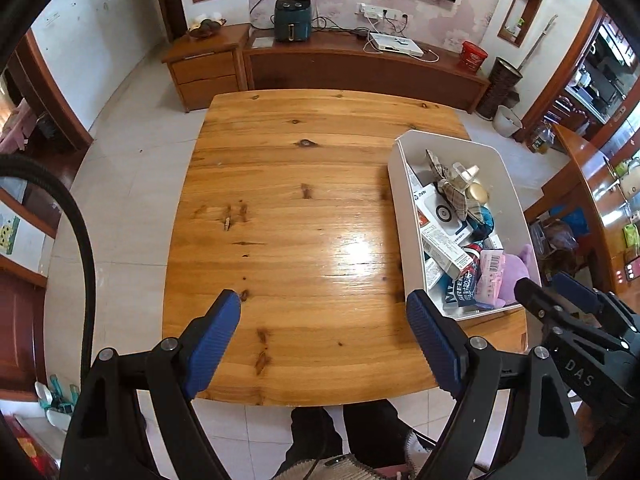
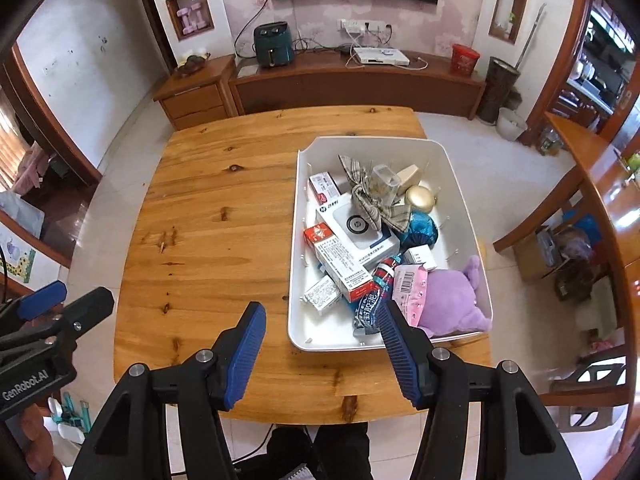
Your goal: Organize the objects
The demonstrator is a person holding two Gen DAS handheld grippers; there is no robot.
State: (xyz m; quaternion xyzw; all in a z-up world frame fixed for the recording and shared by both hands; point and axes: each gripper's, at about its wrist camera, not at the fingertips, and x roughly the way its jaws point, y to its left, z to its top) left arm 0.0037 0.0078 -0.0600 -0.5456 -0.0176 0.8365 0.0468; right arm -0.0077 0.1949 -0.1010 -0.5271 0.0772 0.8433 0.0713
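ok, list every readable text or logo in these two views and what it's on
"DAS" – on the right gripper body, seen from the left wrist view.
"GenRobot.AI" – on the left gripper body, seen from the right wrist view.
"hp" logo – on the white box in the white bin.
Barcode – on the pink packet; digits too small to read.
Print on the medicine boxes and the blue wrapper: too small or blurred to read.

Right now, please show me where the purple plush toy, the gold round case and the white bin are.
purple plush toy (image 2: 450, 304): right wrist view, on the middle of its body.
gold round case (image 2: 420, 199): right wrist view, on its domed top.
white bin (image 2: 328, 334): right wrist view, on a bare patch of its floor.
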